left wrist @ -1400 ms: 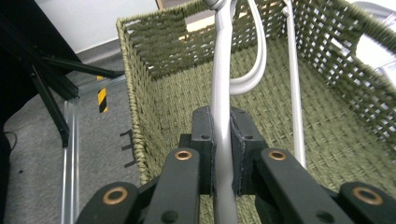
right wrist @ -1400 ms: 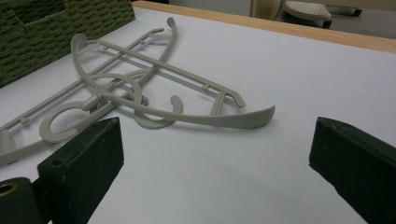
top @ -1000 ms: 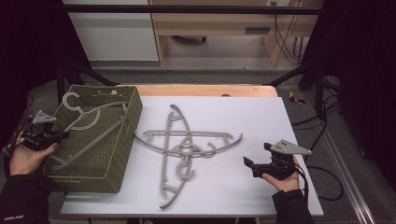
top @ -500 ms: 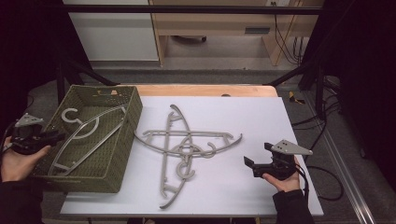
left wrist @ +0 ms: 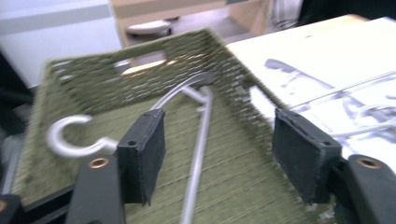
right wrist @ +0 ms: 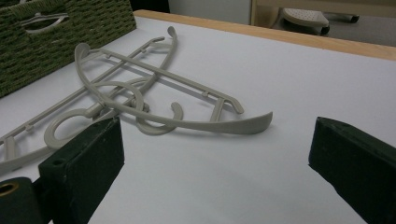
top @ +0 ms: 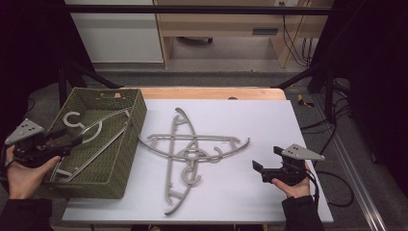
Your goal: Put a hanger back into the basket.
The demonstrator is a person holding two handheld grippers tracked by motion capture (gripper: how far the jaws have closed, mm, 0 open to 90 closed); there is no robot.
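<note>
Grey hanger (top: 91, 139) lies in basket (top: 126, 144), beyond released, just-opened left gripper (top: 72, 140).

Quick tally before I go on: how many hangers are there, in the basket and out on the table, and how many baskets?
Hangers in the basket: 1
Hangers on the table: 2
Green woven basket: 1
Total: 4 things
</note>
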